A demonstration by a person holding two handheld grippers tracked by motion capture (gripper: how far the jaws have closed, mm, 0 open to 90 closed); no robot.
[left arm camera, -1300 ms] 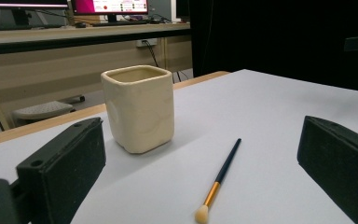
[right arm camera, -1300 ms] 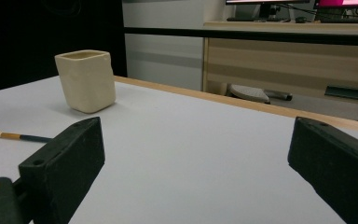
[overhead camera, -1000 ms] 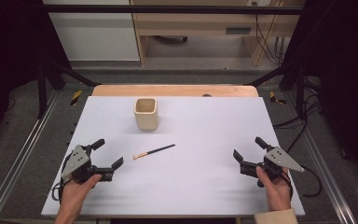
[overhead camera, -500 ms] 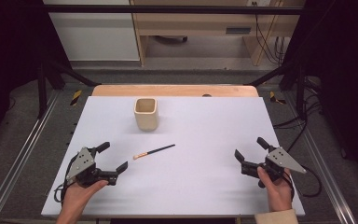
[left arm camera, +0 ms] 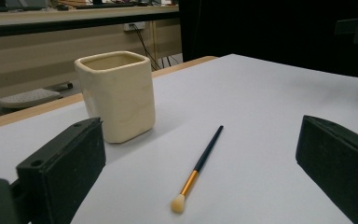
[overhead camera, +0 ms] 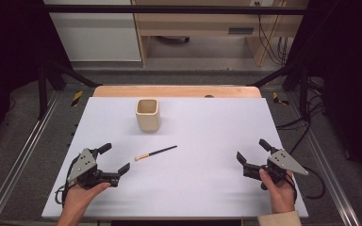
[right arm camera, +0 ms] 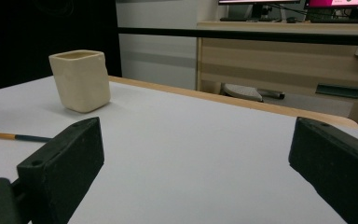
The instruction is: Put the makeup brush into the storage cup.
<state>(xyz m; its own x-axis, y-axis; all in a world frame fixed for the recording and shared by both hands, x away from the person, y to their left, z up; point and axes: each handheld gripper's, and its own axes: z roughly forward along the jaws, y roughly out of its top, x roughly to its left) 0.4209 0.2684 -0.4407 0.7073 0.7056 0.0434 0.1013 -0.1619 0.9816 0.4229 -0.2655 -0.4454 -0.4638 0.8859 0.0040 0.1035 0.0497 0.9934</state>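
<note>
A small brush (overhead camera: 155,152) lies flat on the white counter (overhead camera: 207,188), in front of a cream cup (overhead camera: 147,114) and a little apart from it. Its soft tip points toward the left gripper (overhead camera: 114,158), and its dark handle points away to the right.

The left gripper is close to the brush tip. Its fingers (left arm camera: 63,170) are wide open and hold nothing. Looking along them, the brush lies right between the two, a bit ahead.

The right gripper (overhead camera: 250,150) rests well apart on the other side, open wide too, with nothing in it.

This looks like the reaching step, before any grab. Next, I think the left gripper must slide forward and low, so the thin handle sits between the fingers, then close gently. The brush is thin and could roll away.
</note>
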